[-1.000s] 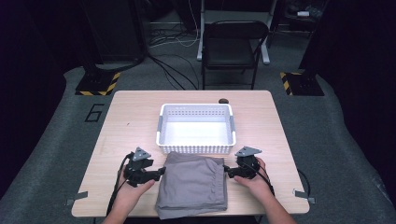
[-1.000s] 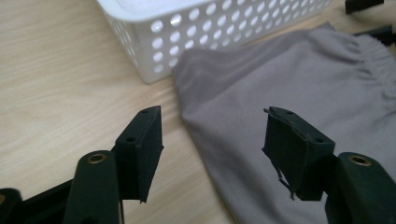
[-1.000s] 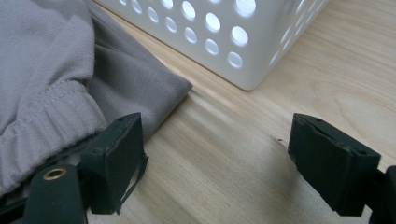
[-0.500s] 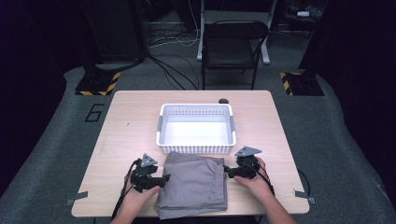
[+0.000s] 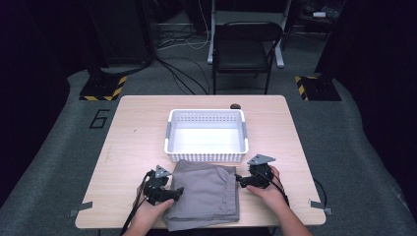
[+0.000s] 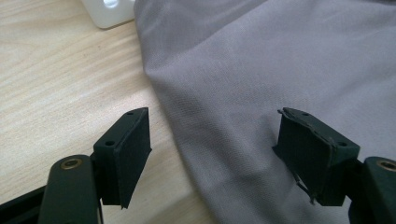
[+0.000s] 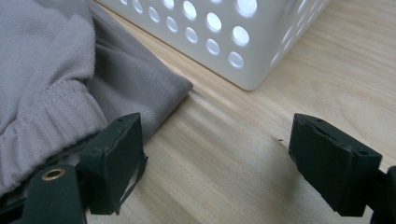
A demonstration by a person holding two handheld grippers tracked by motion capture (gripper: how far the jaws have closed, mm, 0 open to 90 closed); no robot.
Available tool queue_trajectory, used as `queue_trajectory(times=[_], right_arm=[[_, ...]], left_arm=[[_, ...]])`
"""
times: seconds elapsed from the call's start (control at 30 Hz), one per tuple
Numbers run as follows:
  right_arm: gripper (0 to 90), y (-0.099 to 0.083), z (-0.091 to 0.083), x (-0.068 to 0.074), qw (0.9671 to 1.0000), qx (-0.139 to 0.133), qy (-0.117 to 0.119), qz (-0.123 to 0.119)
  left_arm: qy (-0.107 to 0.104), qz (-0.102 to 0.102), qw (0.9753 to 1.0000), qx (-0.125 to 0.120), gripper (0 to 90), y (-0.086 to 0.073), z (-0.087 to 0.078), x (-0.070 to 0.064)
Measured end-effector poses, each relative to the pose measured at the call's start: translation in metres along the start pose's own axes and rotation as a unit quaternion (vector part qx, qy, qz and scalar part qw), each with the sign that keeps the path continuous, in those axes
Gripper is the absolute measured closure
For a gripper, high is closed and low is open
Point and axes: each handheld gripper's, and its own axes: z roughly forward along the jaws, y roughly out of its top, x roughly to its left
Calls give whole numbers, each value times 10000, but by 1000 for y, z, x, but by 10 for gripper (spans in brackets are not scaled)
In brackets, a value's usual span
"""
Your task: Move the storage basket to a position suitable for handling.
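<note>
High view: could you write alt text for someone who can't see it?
A person's hands hold two black grippers, the left gripper and right gripper, at opposite sides of a folded grey cloth on a wooden table. An empty white basket sits just beyond the cloth; a black chair stands behind the table.

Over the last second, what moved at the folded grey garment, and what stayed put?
The left gripper slid toward the person and inward, from beside the grey garment's left edge onto it; its fingers are open, straddling that edge, nothing taken hold of. The right gripper, open at the garment's right edge, the garment and the white basket stayed as they were.
</note>
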Motion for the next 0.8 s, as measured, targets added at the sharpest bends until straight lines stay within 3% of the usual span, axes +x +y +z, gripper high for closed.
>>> queue_trajectory(times=[0.13,0.33,0.43,0.6,0.63,0.7,0.73,0.8], right_arm=[[172,0,0,0,10000,0,0,-3],[172,0,0,0,10000,7,12,4],[172,0,0,1,10000,-9,2,53],[172,0,0,1,10000,-6,-7,50],[172,0,0,1,10000,-7,-7,50],[172,0,0,1,10000,-7,-7,50],[172,0,0,1,10000,-6,-7,50],[172,0,0,1,10000,-5,-8,49]], left_arm=[[-22,81,9999,93,252,-1,3,-2],[-40,47,9999,117,215,-3,7,-4],[34,38,10000,73,209,-3,8,-7],[294,280,9991,98,210,-4,10,-15],[299,162,9994,81,211,-4,11,-17],[310,254,9991,149,215,-3,10,-16],[308,202,9992,156,222,-3,10,-17],[199,236,9994,147,265,-2,9,-18]])
